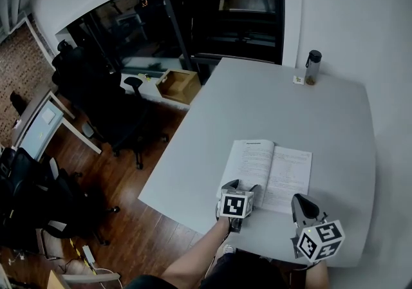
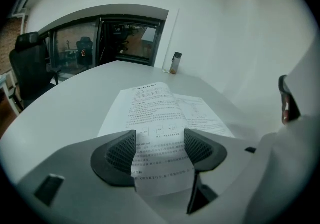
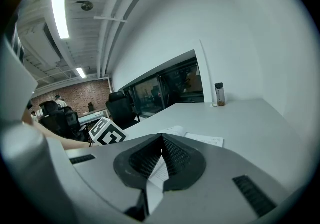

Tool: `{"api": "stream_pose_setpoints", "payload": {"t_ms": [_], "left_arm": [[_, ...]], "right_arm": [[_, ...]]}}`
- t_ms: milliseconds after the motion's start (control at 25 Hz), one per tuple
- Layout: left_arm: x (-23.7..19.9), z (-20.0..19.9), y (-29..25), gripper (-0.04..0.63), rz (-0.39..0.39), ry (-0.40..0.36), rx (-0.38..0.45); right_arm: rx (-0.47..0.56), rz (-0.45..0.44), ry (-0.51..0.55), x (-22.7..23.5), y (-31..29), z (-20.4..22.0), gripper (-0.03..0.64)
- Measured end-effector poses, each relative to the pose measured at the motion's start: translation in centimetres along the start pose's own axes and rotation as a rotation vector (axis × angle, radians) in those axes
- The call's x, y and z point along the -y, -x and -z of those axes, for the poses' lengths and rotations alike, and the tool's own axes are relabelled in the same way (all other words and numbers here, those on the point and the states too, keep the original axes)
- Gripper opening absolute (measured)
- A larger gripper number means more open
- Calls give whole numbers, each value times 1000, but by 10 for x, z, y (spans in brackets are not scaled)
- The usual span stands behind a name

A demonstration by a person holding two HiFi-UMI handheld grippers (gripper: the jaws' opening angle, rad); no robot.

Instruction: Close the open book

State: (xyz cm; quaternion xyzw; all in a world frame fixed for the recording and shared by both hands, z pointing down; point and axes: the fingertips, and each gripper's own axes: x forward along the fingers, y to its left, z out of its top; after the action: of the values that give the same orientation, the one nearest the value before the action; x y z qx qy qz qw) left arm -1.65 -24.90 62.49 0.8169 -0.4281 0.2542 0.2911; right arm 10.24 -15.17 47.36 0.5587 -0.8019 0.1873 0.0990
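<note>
Lying open near the table's point(image 1: 257, 104) near edge, toward its right side, the book point(image 1: 270, 175) has both halves flat and the spine running away from the person. No closing has begun.

The step in hand looks like the reach. The left gripper point(image 1: 243, 186) sits at the near edge of the left page. Its jaws stand well apart and hold nothing. In the left gripper view the printed page shows in the gap between them, and I cannot tell whether the tips touch the paper.

The right gripper point(image 1: 302, 201) is by the book's near right corner. Its jaws are together at the tips, with nothing in them.

Next, I judge, the left claw must get one jaw under the outer or near edge of the left half. It then has to pinch the pages with the cover, lift them, and swing them over the spine onto the right half. Catching only the top sheets would leave the book open. The right claw could press the right half so the book does not slide.

As for writing, both pages carry dense print and some table-like boxes, all too small to read. The marker cubes show only black-and-white squares. The bottle point(image 1: 313, 67) at the far right corner shows no legible label.
</note>
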Motion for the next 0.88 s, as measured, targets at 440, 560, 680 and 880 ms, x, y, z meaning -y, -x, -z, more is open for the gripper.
{"api": "stream_pose_setpoints", "payload": {"t_ms": [440,560,680,880], "left_arm": [[53,-7,-12,255,112,-57,5],[66,-9,-11,227,125,-88,8],[82,-15,-10,203,148,-128,26],[120,-24,-3,202,232,-207,50]], "right_arm": [[2,30,-10,13,11,4,3],[5,43,-14,17,17,4,3],[7,55,-21,21,22,5,3],[18,66,-27,23,27,5,3]]}}
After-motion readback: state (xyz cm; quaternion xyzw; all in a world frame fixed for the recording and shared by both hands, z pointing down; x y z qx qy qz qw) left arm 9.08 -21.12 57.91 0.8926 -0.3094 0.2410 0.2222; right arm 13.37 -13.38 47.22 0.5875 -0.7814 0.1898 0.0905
